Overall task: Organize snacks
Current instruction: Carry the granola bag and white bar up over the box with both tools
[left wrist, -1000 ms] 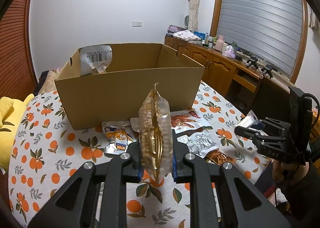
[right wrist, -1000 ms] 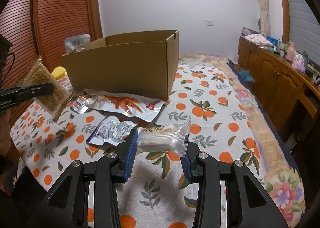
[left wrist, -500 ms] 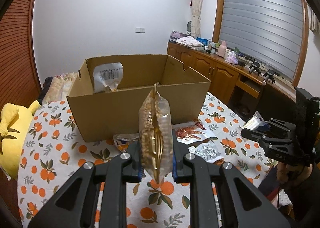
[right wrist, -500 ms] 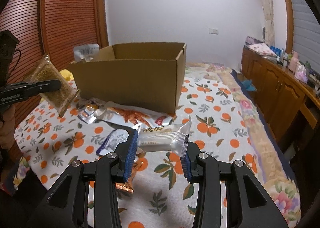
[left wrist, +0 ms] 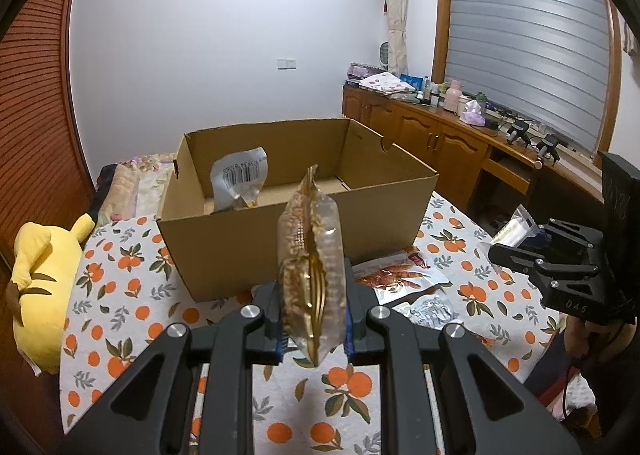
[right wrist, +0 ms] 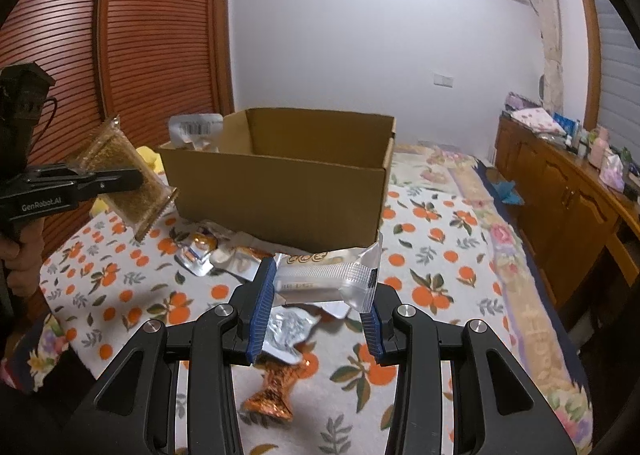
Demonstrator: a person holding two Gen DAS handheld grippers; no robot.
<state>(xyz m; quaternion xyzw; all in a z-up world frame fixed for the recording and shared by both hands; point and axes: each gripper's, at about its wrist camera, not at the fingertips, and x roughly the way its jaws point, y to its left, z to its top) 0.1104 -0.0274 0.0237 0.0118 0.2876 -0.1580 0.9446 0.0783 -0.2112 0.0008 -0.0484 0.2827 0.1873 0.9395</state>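
The left gripper [left wrist: 313, 325] pinches a clear golden snack bag [left wrist: 311, 275] edge-up between its pads, short of the cardboard box [left wrist: 296, 199] — the right gripper [right wrist: 316, 309] clamps a silver wrapped bar [right wrist: 326, 275] crosswise above the orange-print tablecloth [right wrist: 436, 267].

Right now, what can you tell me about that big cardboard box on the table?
The cardboard box is plain brown corrugated card, open at the top, standing upright on the orange-print tablecloth. Inside, one white packet with a barcode leans against its left wall; the floor looks otherwise bare. Loose snack packets lie against its near base. Neither tool touches it.
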